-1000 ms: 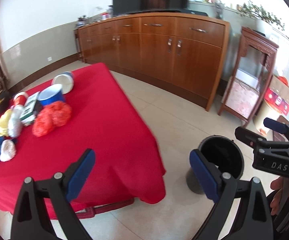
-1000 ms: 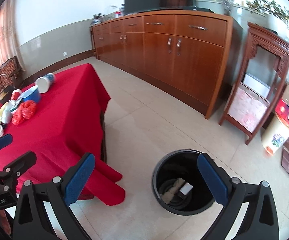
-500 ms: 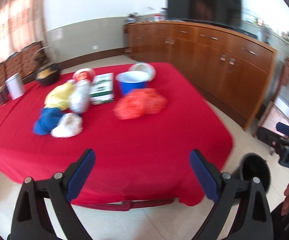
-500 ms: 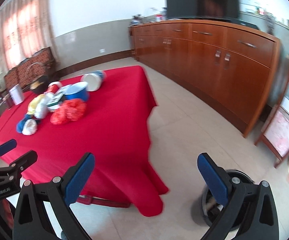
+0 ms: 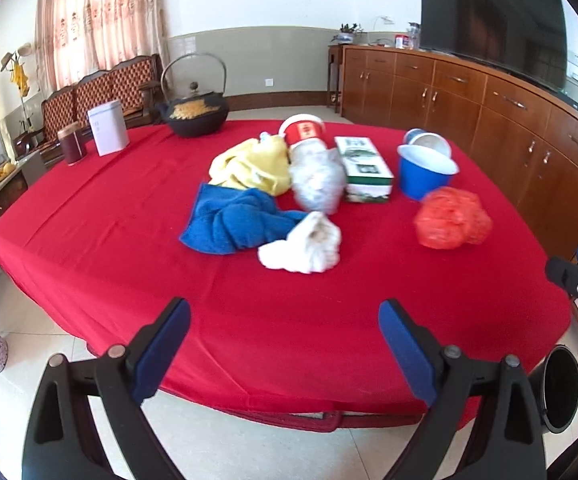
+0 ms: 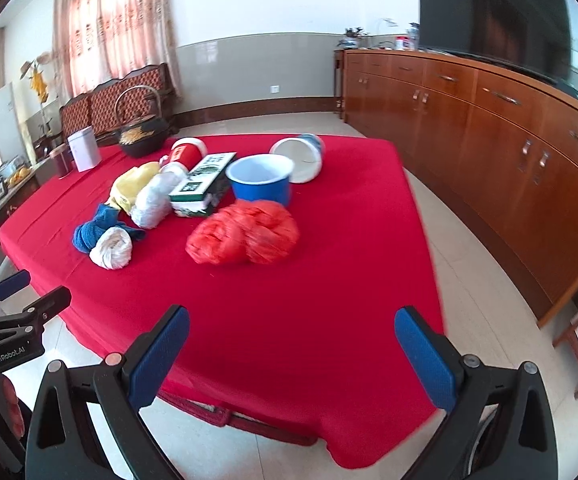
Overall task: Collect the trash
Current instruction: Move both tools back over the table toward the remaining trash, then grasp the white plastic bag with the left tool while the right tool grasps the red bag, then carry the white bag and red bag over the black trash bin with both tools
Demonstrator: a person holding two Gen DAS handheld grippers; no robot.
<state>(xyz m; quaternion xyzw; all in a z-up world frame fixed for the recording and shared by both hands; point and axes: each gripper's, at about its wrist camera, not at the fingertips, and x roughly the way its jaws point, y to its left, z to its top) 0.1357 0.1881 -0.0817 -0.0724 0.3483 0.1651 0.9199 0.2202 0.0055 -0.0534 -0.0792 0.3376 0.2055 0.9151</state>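
A red-clothed table [image 5: 137,216] [image 6: 329,288] holds a pile of trash: a crumpled red plastic bag [image 5: 451,219] [image 6: 245,234], a white wad [image 5: 303,244] [image 6: 112,249], a blue cloth [image 5: 233,220] [image 6: 89,232], a yellow cloth [image 5: 253,166] [image 6: 131,184], a green-and-white box [image 5: 363,168] [image 6: 205,182], a blue cup [image 5: 425,176] [image 6: 260,180] and a red-and-white cup [image 5: 303,130] [image 6: 185,152]. A black bin [image 5: 561,388] stands on the floor at the table's right corner. My left gripper [image 5: 285,354] and right gripper [image 6: 291,360] are both open and empty, short of the table's near edge.
A black iron kettle [image 5: 195,114], a white tin [image 5: 108,128] and a dark jar [image 5: 72,143] stand at the table's far side. A long wooden sideboard [image 6: 509,140] with a television runs along the right wall. Chairs and a curtained window sit at the back left.
Both views have swung left from the bin and the floor to face the table and its trash. Both grippers have stayed open.
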